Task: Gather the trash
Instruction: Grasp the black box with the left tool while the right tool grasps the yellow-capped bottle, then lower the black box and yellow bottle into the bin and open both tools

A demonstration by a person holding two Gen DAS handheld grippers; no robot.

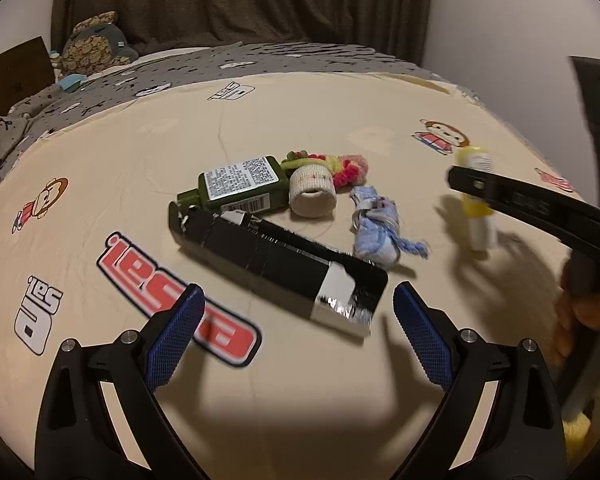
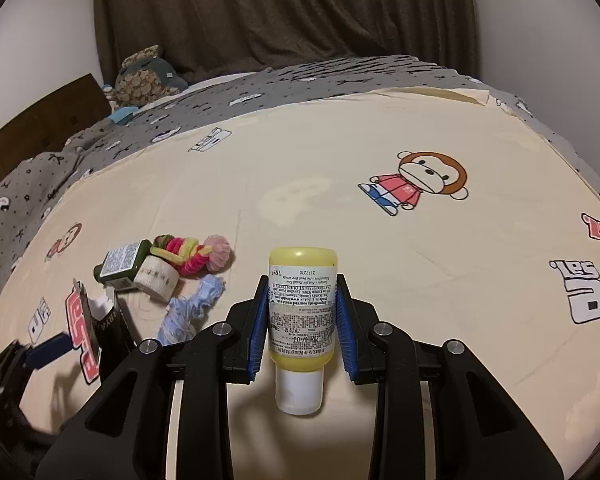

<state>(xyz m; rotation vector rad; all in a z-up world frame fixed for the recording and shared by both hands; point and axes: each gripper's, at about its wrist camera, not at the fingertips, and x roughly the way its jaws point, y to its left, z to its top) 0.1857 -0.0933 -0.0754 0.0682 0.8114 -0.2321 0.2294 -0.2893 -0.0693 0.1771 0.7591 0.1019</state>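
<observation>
Right tool (image 2: 302, 312) gripping yellow tube (image 2: 302, 300), cartoon bedsheet (image 2: 340, 220), dark curtain (image 2: 284, 12)

Your right gripper (image 2: 302, 312) has its blue pads (image 2: 259, 320) closed against the yellow bottle (image 2: 302, 300), white cap toward you. Off to the left on the cream sheet (image 2: 380, 260): green bottle (image 2: 118, 262), tape roll (image 2: 156, 276), pipe cleaners (image 2: 184, 254), blue wad (image 2: 188, 312). Left gripper's blue pad (image 2: 46, 350) sits near the sheet's left edge.

Two bottles (image 2: 302, 312) (image 1: 240, 188), one box (image 1: 284, 264), perhaps.
</observation>
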